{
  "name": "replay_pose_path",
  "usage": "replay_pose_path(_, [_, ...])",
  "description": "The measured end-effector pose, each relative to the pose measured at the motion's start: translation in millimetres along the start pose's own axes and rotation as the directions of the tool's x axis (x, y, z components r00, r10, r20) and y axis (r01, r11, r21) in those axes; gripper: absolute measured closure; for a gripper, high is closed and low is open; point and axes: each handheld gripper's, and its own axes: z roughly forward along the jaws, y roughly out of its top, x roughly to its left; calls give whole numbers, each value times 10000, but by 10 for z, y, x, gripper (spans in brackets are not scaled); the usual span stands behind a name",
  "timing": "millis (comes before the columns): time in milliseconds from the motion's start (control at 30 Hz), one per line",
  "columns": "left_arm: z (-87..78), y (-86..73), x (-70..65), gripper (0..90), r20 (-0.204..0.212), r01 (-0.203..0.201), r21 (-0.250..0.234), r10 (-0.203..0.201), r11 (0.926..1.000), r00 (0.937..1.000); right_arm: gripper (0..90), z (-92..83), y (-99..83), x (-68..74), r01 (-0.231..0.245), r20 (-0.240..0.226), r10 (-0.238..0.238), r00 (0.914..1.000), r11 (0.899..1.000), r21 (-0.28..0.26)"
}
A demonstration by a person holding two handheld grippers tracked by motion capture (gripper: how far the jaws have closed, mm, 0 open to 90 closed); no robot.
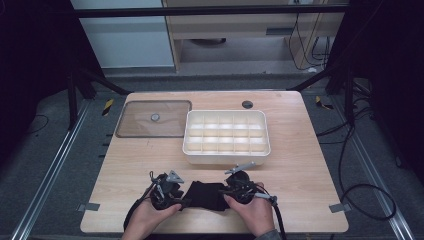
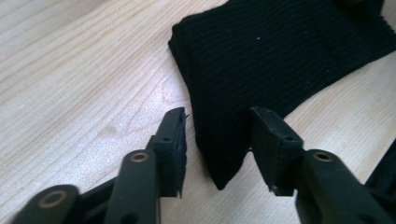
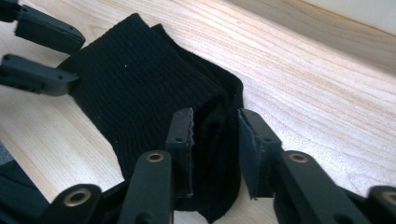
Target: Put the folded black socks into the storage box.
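the folded cloth [image 1: 206, 195] lies on the table [image 1: 300, 175] near its front edge, between the left gripper [image 1: 181, 200] at its left end and the right gripper [image 1: 226, 192] at its right end. behind the cloth stands the compartment tray [image 1: 226, 158], and left of the tray, toward the table's far left corner, lies the flat lid [image 1: 131, 129].

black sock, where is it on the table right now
In the high view the black sock lies on the near edge of the table, between the left gripper and right gripper, in front of the white divided tray.
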Motion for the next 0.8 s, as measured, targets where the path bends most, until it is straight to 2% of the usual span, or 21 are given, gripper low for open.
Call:
replay_pose_path(167, [53,-10,-10,637,75,-79,169,78,9998,9999,723,-1,-9,24,130,-66,-129,9999,9998,115])
replay_pose_path(433, [69,11,-27,726,103,-281,333,277,9990,9996,731,10,-6,16,107,-126,-105,9999,9998,180])
replay_pose_path(600, [68,5,-34,752,75,-357,345,355,9988,9993,647,-30,-2,9,-43,-127,42,9999,10000,-83])
replay_pose_path(800, [64,2,-35,779,99,-421,377,417,9984,9991,631,-106,-2,-29,-142,-73,140,9999,9995,-292])
